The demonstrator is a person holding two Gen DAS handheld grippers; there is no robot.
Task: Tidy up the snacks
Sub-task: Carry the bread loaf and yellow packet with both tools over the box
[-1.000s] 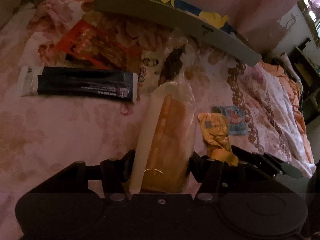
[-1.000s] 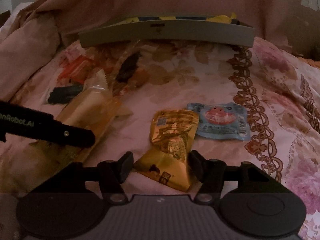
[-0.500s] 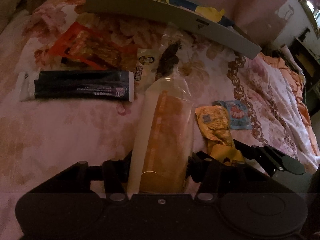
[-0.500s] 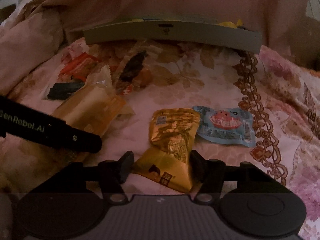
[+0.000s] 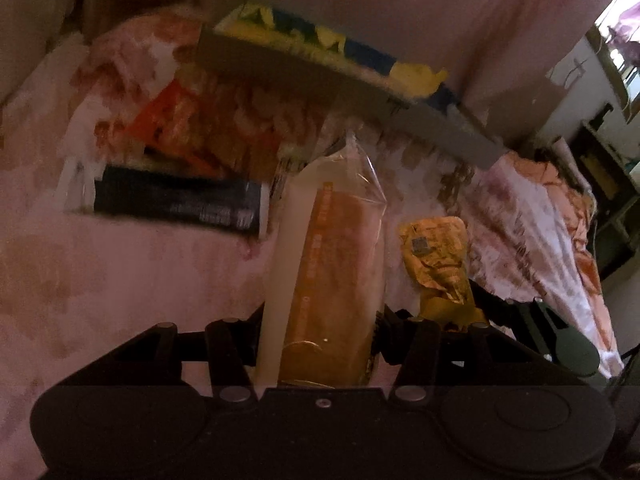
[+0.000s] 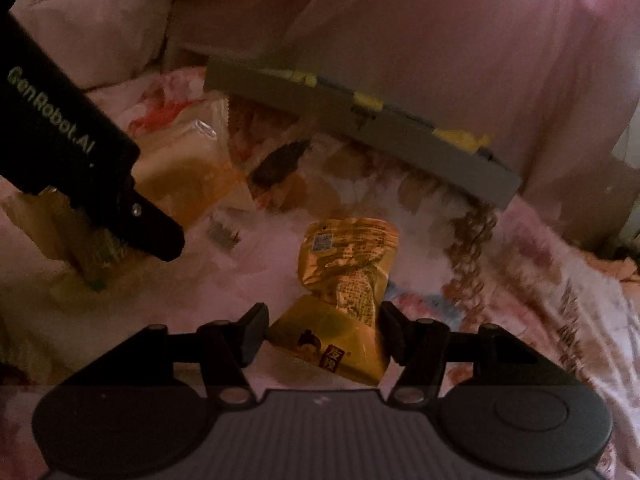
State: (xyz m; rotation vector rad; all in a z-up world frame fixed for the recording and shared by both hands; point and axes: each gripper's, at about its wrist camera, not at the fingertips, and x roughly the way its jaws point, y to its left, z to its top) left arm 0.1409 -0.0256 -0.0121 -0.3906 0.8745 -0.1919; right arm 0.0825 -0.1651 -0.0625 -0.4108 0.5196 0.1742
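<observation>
My left gripper (image 5: 318, 330) is shut on a long clear packet of orange biscuits (image 5: 328, 272), held up off the bed and pointing toward the grey tray (image 5: 360, 96). My right gripper (image 6: 322, 336) is shut on a crinkled yellow snack packet (image 6: 344, 280), also lifted. The yellow packet shows in the left wrist view (image 5: 438, 256) too, and the biscuit packet in the right wrist view (image 6: 188, 168). The grey tray (image 6: 360, 128) holds yellow and blue packets.
On the floral bedspread (image 5: 120, 280) lie a black stick packet (image 5: 176, 202), an orange-red packet (image 5: 180, 128) and a clear packet with a dark snack (image 6: 280, 162). A pink quilt (image 6: 440, 40) rises behind the tray. Furniture stands off the bed's right side (image 5: 600, 168).
Both grippers have risen and moved forward toward the grey tray, each carrying its packet. The blue packet has dropped out of clear view behind the yellow packet.
</observation>
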